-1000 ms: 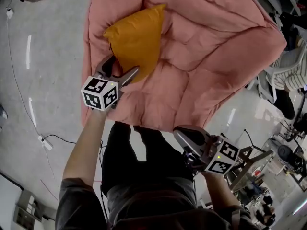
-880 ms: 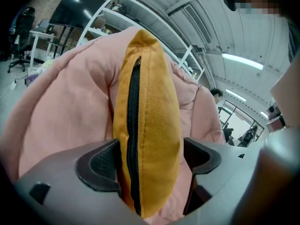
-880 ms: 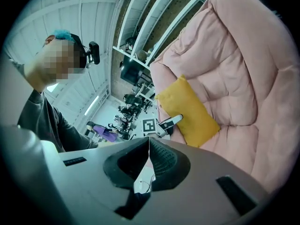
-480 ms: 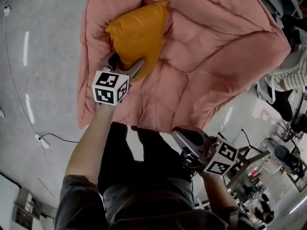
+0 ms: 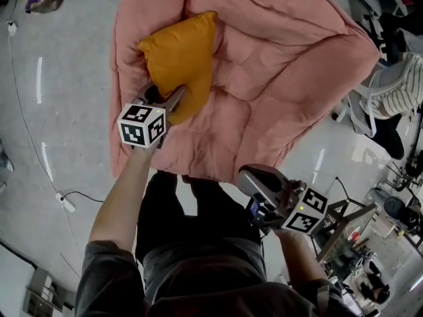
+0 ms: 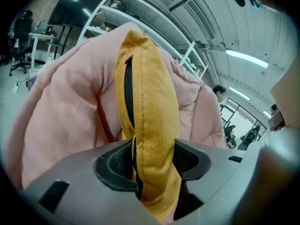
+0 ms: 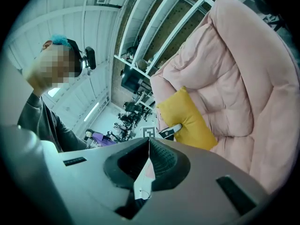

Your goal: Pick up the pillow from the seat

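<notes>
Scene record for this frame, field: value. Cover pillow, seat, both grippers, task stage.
pillow: orange-yellow pillow, zipper along one edge, lying on the left part of the seat
seat: pink padded seat on a grey floor
left gripper: left gripper jaws closing, pads on either side of the pillow's near edge
right gripper: right gripper jaws together, nothing between them, held off the seat near the person's body
task stage: pillow gripped, not visibly lifted off the seat
</notes>
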Tool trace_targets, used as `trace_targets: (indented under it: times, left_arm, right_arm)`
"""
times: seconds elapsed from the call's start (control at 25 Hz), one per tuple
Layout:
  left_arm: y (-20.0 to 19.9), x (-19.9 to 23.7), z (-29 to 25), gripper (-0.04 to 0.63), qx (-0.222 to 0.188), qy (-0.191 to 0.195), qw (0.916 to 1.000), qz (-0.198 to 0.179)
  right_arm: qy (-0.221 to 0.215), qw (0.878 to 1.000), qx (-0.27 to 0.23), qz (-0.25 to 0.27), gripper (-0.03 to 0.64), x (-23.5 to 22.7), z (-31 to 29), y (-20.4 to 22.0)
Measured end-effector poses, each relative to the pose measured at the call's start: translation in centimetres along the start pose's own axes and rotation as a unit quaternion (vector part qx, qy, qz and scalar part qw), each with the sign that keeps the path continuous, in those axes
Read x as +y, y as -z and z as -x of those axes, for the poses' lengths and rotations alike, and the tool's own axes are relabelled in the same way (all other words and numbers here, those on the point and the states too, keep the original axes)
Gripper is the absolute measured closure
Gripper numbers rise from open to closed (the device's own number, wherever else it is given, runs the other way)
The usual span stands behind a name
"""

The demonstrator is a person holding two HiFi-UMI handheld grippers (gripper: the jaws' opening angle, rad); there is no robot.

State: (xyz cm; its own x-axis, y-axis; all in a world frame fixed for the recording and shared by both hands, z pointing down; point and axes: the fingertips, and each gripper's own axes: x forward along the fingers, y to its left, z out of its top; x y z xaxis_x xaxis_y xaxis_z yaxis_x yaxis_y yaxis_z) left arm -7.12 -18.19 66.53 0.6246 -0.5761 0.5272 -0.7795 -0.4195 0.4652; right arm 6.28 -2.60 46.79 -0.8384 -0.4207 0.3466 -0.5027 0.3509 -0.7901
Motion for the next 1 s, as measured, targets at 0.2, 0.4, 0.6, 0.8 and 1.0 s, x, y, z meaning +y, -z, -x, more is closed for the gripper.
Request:
trace_targets:
  times: [0.2,0.4,0.6,0.8,1.0]
  left_arm:
    - [-3.5,-4.3,1.9,0.367,-0.018,0.030,0.9991,-0.024]
    - [-8.5,-9.2,5.4,0.368,-0.051,0.055,0.9963,-0.044]
    - [-13.1,-13.2,10.4,0.369,-0.081,0.068,0.9926,-0.059]
    - [-16.8,-17.4,14.9,0.368,-0.109,0.073,0.9887,-0.073]
    - [-20.5,-21.7,19.1,0.370,-0.136,0.081,0.9827,-0.096]
  right_arm:
    - [-0.005,0.999,-0.030,0.014,0.601,1.6,2.6,-2.2]
    - [-0.015,0.997,-0.059,0.040,0.601,4.6,5.1,-4.7]
    - [-0.029,0.992,-0.094,0.076,0.601,8.3,7.3,-7.7]
    - [-0.040,0.986,-0.123,0.105,0.601,11.5,10.4,-10.0]
    - [-0.050,0.978,-0.151,0.134,0.601,14.5,13.0,-11.8]
